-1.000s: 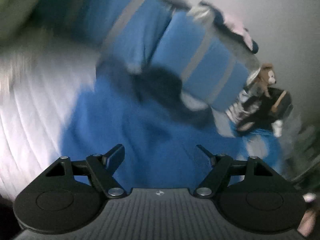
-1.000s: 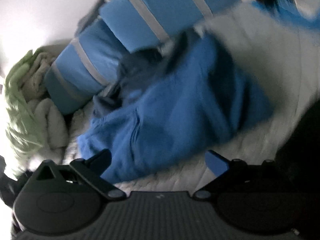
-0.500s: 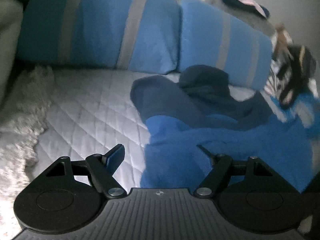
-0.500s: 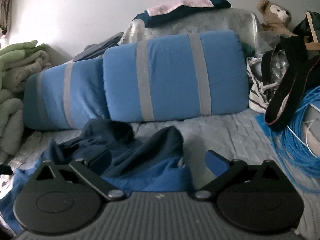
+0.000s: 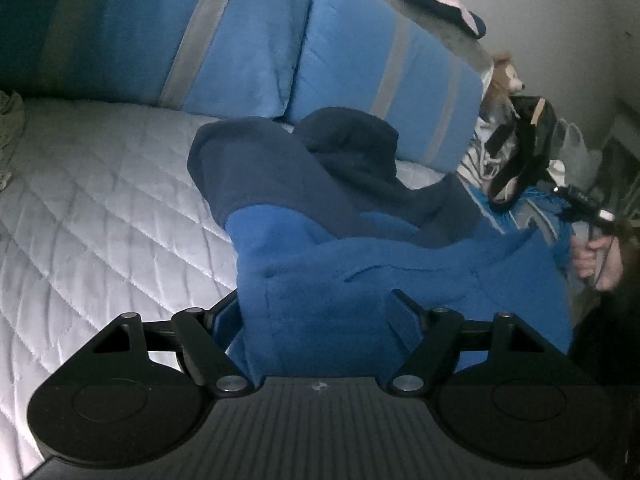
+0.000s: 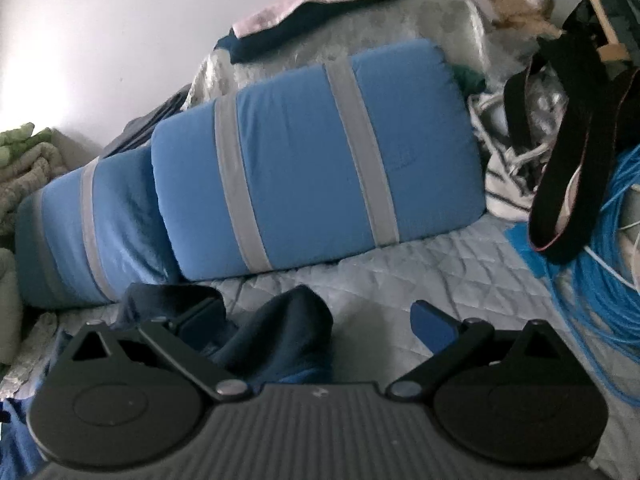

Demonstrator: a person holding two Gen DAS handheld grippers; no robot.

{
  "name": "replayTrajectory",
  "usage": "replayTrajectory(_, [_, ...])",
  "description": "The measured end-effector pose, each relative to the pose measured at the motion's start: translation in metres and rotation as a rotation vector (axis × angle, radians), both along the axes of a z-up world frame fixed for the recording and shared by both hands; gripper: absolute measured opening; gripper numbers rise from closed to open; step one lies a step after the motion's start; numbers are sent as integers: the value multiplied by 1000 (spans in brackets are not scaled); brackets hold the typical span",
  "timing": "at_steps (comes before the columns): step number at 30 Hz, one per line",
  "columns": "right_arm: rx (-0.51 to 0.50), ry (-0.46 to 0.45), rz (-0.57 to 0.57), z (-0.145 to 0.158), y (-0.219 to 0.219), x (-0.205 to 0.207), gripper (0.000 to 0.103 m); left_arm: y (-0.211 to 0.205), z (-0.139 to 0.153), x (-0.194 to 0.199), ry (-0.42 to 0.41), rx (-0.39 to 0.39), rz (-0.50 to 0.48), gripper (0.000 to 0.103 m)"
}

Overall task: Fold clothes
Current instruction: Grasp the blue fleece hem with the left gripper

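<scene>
Left gripper (image 5: 316,312) sits low over the blue fleece garment (image 5: 380,280), jaws spread wide with the bright blue cloth bunched between them and nothing pinched. The garment lies crumpled on the white quilted mattress (image 5: 100,208), its navy hood (image 5: 352,152) humped up at the far end and touching the foot of the blue pillows with grey stripes (image 5: 360,52) that line the back of the bed. Bare quilting stretches off to the left of the fleece. Over on the right edge of that view there's the person's right hand (image 5: 596,260) wrapped round a dark handle, close to the garment's far side. Right gripper (image 6: 316,316) is also spread open, nothing between the fingers but a fold of the navy fabric (image 6: 280,332) poking up just inside the left finger; the right finger hangs over bare mattress. Beyond it the striped pillow (image 6: 312,168) blocks the way to the wall, with a folded pink and navy cloth (image 6: 316,8) on the silvery bundle behind. To the right it's cluttered: a teddy bear (image 6: 516,0), a black strap (image 6: 560,160), a coil of blue cable (image 6: 612,240). Green blankets (image 6: 24,160) are stacked far left.
</scene>
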State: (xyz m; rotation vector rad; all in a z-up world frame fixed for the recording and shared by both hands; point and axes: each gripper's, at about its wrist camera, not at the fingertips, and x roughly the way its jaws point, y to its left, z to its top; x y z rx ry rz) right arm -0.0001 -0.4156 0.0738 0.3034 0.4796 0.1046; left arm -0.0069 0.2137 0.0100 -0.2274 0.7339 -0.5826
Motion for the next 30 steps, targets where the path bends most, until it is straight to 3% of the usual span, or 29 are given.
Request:
replayTrajectory(3, [13, 27, 13, -5, -3, 3, 103, 6, -3, 3, -9, -14, 6, 72])
replayTrajectory(5, [23, 41, 16, -7, -7, 5, 103, 11, -6, 6, 0, -23, 3, 62])
replayTrajectory(7, [36, 49, 2, -7, -11, 4, 103, 16, -10, 9, 21, -40, 0, 43])
replayTrajectory(12, [55, 79, -37, -12, -19, 3, 103, 21, -11, 8, 29, -62, 21, 23])
replayTrajectory(18, [81, 121, -40, -17, -32, 3, 103, 24, -2, 6, -14, -54, 79, 19])
replayTrajectory(22, [156, 178, -10, -26, -40, 6, 103, 22, 0, 9, -16, -27, 126, 19])
replayTrajectory(26, [280, 231, 73, -38, -47, 9, 101, 16, 1, 14, 0, 19, 173, 20])
replayTrajectory(30, [357, 300, 180, -49, -44, 8, 91, 12, 1, 20, 23, 54, 214, 19])
